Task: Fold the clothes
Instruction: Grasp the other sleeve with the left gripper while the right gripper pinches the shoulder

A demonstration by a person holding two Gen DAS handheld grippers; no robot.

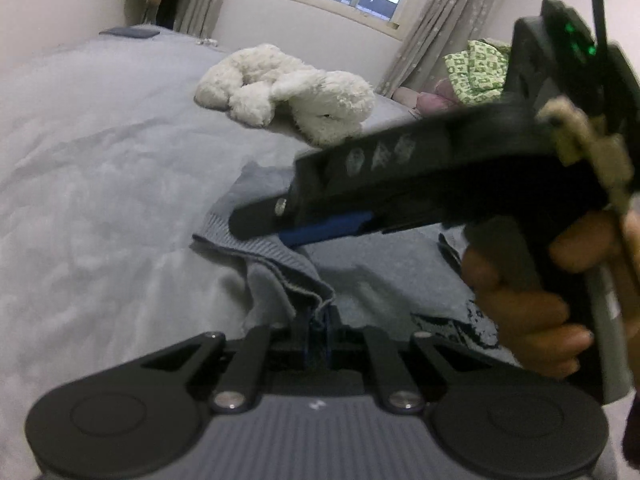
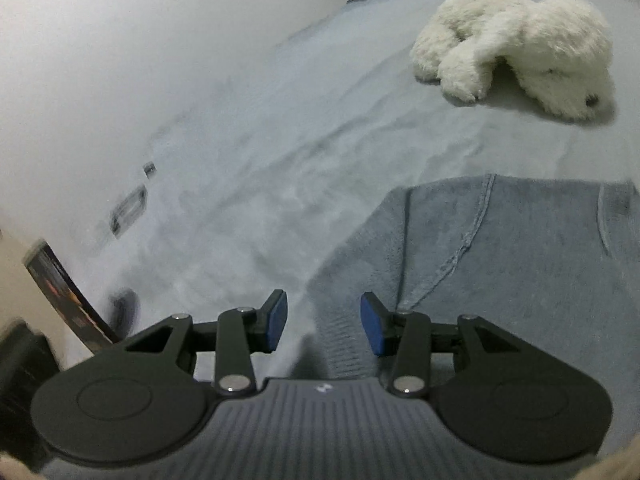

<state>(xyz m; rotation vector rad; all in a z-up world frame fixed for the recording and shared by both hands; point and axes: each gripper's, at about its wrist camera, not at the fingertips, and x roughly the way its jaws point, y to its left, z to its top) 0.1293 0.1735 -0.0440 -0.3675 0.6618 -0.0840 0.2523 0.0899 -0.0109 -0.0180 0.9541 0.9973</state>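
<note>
A grey knit sweater [image 1: 372, 276] lies spread on the bed. My left gripper [image 1: 316, 322] is shut on a bunched edge of it, and the fabric rises in a fold from the jaws. In the left wrist view my right gripper [image 1: 276, 222] crosses from the right, held in a person's hand [image 1: 528, 308], just above the sweater's ribbed hem. In the right wrist view the right gripper [image 2: 324, 324] stands open over the ribbed hem of the sweater [image 2: 500, 248]. Its blue pads [image 2: 370, 326] are apart and press on nothing.
A white plush toy [image 1: 288, 88] [image 2: 516, 44] lies on the pale bed sheet [image 1: 100, 200] beyond the sweater. A green patterned cloth [image 1: 476, 68] sits at the far right below the window and curtains. A dark flat object [image 2: 64, 296] leans by the bed's left side.
</note>
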